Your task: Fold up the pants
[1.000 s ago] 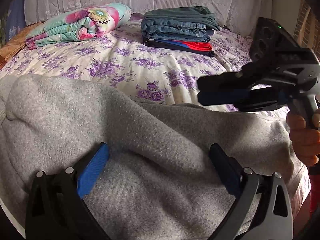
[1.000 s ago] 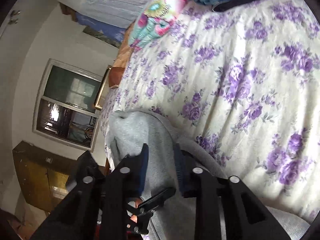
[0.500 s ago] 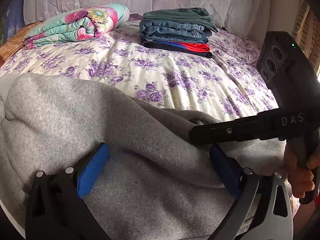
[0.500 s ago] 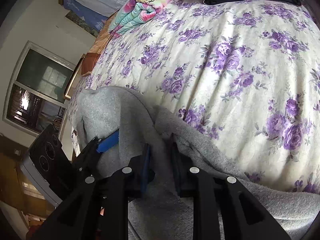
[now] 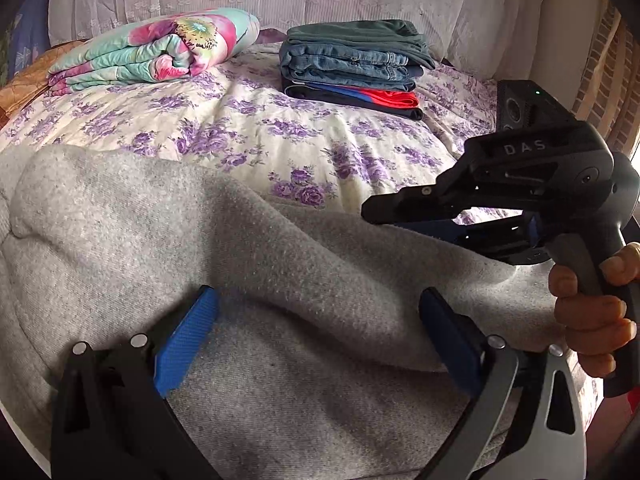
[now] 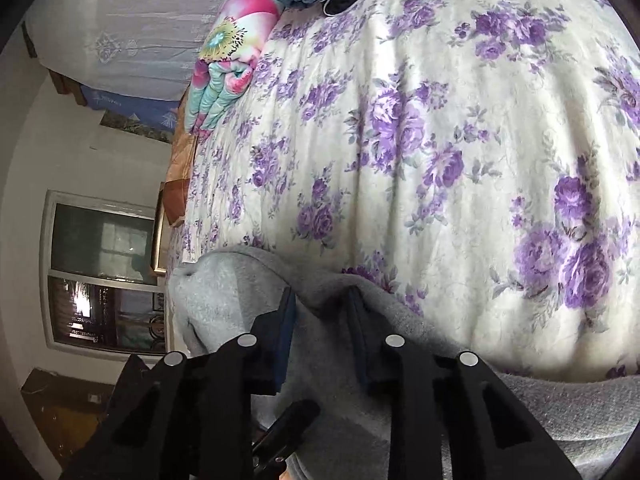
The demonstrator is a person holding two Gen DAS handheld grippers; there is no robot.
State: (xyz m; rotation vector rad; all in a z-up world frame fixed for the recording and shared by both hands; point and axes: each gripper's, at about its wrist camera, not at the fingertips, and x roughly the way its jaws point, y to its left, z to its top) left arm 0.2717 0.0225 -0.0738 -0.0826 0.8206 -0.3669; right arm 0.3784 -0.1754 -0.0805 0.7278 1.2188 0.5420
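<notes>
Pants (image 5: 280, 280): grey fleece sweatpants, bunched on the near edge of the bed (image 5: 248, 128), well apart from the folded stack (image 5: 352, 64) at the far side. We take the pants as our landmark.

Left gripper (image 5: 316, 336) sits low over the pants with jaws spread wide, blue pads on either side of a raised ridge of fleece, nothing pinched. Right gripper (image 6: 320, 320) is at the pants' right end, jaws close together with a fold of grey fabric between them. From the wrist view we judge it is pinching that fold, though pad contact isn't clearly visible. In the left view it reads as the black tool (image 5: 520, 200) held in a hand (image 5: 588, 304).

Step, as we judge it: taking hold of the fabric before the first fold.

- Left should close on the ridge, grabbing both layers, not just the top one.
- We'd keep both grips near one edge so the fabric lifts evenly.
- Tension before lifting; thick fleece sags and rolls.

Materials: pants are thick, napped, soft knit, holding rounded humps rather than sharp creases. Beyond the pants, the bed cover is cream with purple flowers, lightly wrinkled. The stack is denim over red and dark layers, with a rolled floral quilt (image 5: 160, 52) beside it.
</notes>
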